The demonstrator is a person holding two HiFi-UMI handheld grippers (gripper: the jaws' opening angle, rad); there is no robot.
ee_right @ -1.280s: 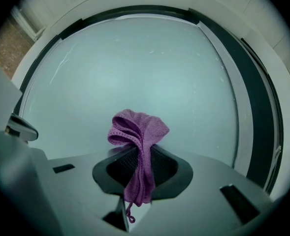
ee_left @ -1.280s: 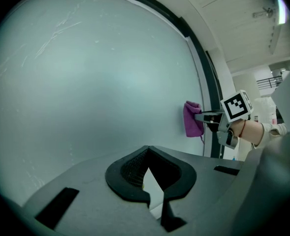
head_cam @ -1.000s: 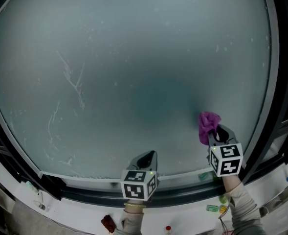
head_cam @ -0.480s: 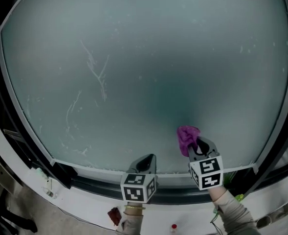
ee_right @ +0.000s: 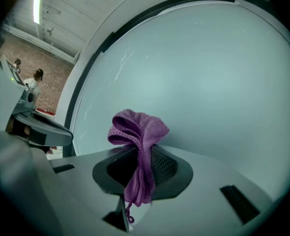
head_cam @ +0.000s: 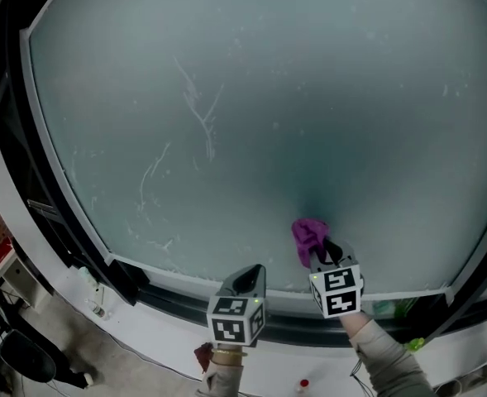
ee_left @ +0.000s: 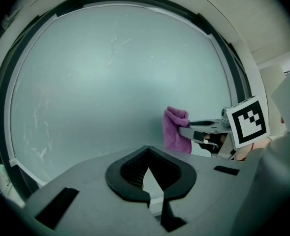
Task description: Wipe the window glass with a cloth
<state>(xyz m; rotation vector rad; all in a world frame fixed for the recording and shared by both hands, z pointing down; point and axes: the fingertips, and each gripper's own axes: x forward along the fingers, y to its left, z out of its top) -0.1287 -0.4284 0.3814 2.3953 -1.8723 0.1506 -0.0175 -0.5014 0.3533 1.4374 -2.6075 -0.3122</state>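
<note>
The right gripper's two fingers are pinched tight on a small purple cloth. The bunched top of the cloth sticks out past the fingertips, and a thin tail hangs down between them in the right gripper view. The left gripper's fingers are pressed together with nothing in them.

Half a second ago the cloth was farther to the right on the big frosted window glass. Now it has slid left along the glass, closer to the thin white streaks, and the gap between the two grippers is smaller. The left gripper has stayed low by the bottom edge.

The cloth is low on the glass, near the pale bottom strip of the window frame. The dark frame runs up the left side too. There is lots of open glass above the cloth and off to its left, and only a little below it.

The cloth is longer than it is wide. In the head view it points up the glass, leaning a bit left.
</note>
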